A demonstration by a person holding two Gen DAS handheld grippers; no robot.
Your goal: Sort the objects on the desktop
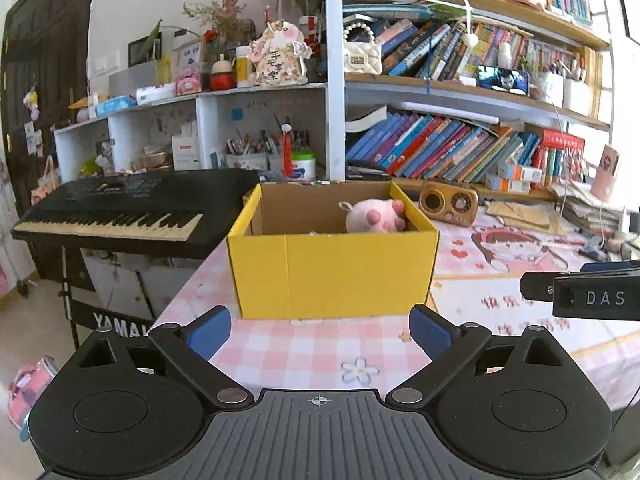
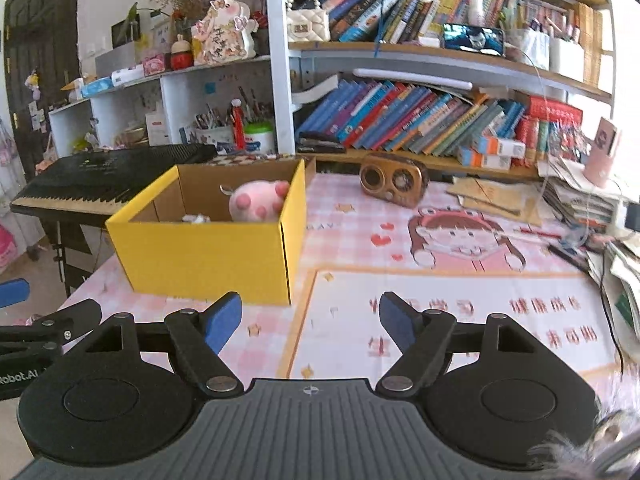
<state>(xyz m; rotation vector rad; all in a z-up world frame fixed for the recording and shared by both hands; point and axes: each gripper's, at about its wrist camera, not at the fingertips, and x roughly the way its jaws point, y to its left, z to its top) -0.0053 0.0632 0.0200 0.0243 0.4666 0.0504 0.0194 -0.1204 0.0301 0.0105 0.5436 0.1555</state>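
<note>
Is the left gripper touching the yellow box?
Apart. The left wrist view shows pink tablecloth between the left gripper and the yellow box.

Black keyboard left of table – bookshelves behind, brown retro radio on pink tablecloth

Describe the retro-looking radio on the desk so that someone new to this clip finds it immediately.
Start at the yellow box on the pink checked tablecloth. Behind it to the right, just before the lowest row of leaning books, stands the radio. It is the only brown, rounded thing there, with two round dials in front.
</note>
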